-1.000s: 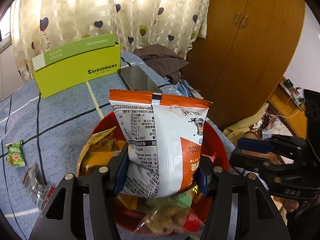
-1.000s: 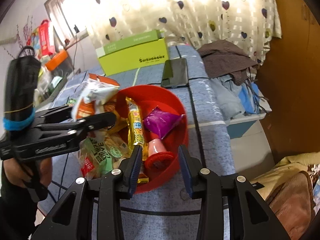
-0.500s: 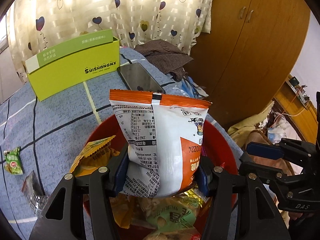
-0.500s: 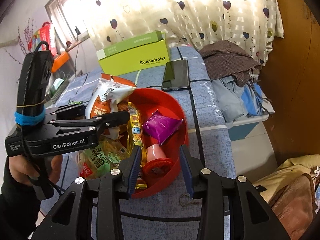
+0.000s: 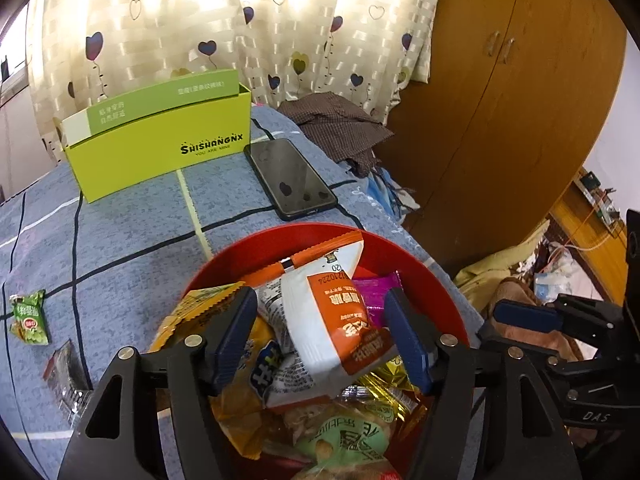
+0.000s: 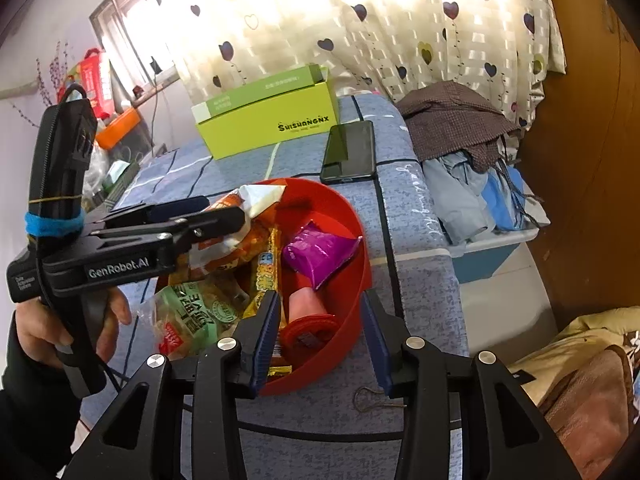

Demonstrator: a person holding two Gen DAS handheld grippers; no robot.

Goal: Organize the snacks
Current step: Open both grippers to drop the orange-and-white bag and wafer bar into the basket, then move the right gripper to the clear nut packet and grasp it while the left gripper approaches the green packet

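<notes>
opening left gripper (image 5: pixel 320 320) jaws flank the orange-white bag (image 5: pixel 332 320), right gripper's (image 6: pixel 320 336) opening over bowl rim (image 6: pixel 352 216).

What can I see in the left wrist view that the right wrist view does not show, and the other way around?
Only the left wrist view shows the small green packet and a clear wrapper lying on the blue cloth.

Only the right wrist view shows the hand holding the left gripper, and the window shelf clutter.

Both show the red bowl of snacks, the orange-and-white bag, the purple packet, the green box and the phone.
</notes>
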